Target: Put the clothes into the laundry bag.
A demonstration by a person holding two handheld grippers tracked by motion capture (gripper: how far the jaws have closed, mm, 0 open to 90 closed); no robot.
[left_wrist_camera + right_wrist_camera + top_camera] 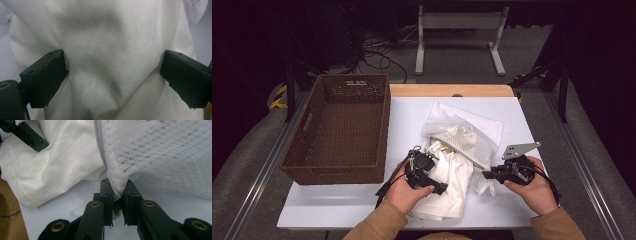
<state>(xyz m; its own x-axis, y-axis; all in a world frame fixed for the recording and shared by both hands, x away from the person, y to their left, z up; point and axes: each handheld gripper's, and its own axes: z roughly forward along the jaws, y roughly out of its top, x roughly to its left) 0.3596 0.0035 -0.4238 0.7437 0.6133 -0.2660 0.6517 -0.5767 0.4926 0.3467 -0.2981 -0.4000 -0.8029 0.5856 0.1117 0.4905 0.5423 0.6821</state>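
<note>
On the white desk (362,200), near its front edge, we see a soft white cotton garment (449,187) lying crumpled, its upper end reaching into the mouth of a white mesh laundry bag (469,132) that lies just behind it. Our left gripper (432,186) rests on the garment; in the left gripper view its fingers (46,77) stand wide apart, pressed down on the folded cloth (110,55) that bulges between them, with nothing clamped. Our right gripper (486,174) sits at the bag's near right corner, and in the right gripper view its fingers (106,195) are drawn nearly together, pinching a bunched edge of the mesh (160,150) just below the zip's end. The garment (57,165) lies beside that pinch, to its left in that view. A dark brown woven rectangular basket (312,150) stands on the desk's left side, well apart from the cloth.
</note>
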